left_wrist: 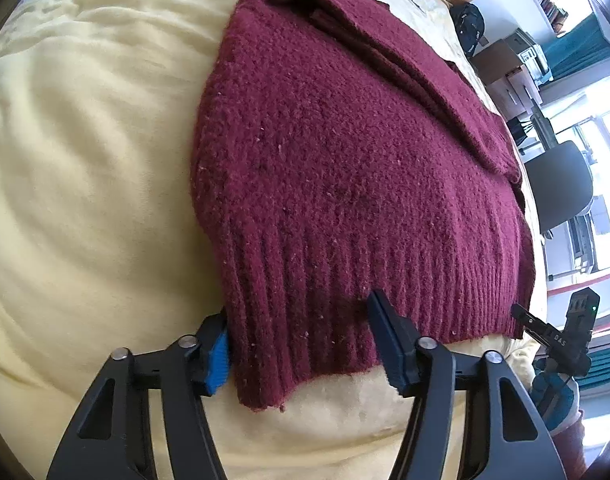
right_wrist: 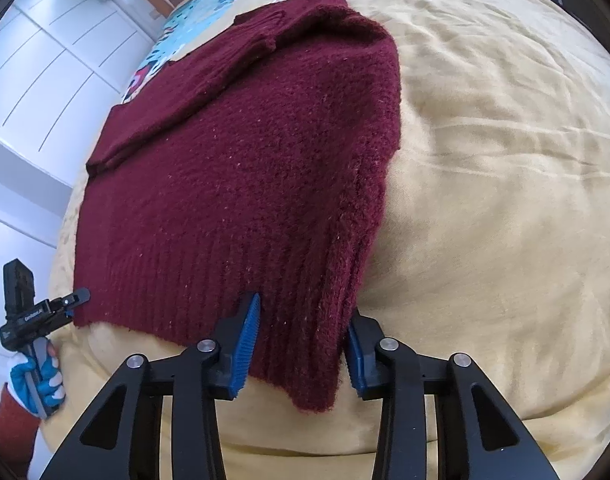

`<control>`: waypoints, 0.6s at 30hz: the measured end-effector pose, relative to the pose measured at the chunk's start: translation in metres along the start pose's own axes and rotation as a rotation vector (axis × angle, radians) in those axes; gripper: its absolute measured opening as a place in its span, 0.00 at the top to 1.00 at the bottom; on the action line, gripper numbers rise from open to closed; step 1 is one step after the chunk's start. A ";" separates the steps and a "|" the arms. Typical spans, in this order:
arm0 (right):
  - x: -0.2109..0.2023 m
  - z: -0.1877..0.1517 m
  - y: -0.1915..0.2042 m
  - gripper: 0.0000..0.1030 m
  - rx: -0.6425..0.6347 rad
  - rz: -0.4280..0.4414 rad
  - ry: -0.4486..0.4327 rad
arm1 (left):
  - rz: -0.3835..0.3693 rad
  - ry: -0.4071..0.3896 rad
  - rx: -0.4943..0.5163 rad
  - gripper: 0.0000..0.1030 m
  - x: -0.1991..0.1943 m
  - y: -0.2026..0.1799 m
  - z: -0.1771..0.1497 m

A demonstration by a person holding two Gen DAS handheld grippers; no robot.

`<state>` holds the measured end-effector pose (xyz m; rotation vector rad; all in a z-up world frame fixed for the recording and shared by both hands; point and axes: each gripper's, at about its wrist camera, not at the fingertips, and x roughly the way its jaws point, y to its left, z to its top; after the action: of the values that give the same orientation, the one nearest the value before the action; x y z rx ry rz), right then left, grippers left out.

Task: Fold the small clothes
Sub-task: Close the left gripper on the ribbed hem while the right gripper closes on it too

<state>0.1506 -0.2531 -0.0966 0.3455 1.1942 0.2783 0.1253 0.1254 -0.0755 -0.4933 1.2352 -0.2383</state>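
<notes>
Sweater hem between both of my hand-held grippers, near the bed's edge.

I see the maroon sweater [left_wrist: 345, 168] spread on the yellow bed [left_wrist: 85, 200]; my left hand-held gripper [left_wrist: 301, 344] and right hand-held gripper [right_wrist: 301, 344] each straddle a ribbed hem corner, fingers apart, not yet pinching.

1. Sweater [left_wrist: 345, 168]: its far end, beyond the folded sleeve, is cut off by the frame top in the left wrist view.
2. Bed cover [right_wrist: 505, 160]: the sweater hides the printed pattern under it.
3. Shelf items beyond the sweater: too small to identify.
4. Whether the pads press the hem: cannot tell.
</notes>
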 end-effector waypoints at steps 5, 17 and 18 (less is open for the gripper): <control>0.002 0.000 0.004 0.70 -0.010 0.013 0.006 | -0.024 0.004 -0.009 0.60 -0.001 0.003 0.000; 0.006 0.000 0.008 0.83 -0.012 0.041 0.013 | -0.050 0.008 -0.028 0.80 -0.004 0.013 -0.001; 0.006 0.000 0.009 0.84 -0.014 0.041 0.013 | -0.049 0.008 -0.030 0.81 -0.004 0.014 -0.002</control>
<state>0.1523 -0.2427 -0.0980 0.3567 1.1988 0.3250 0.1212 0.1392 -0.0790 -0.5488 1.2367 -0.2636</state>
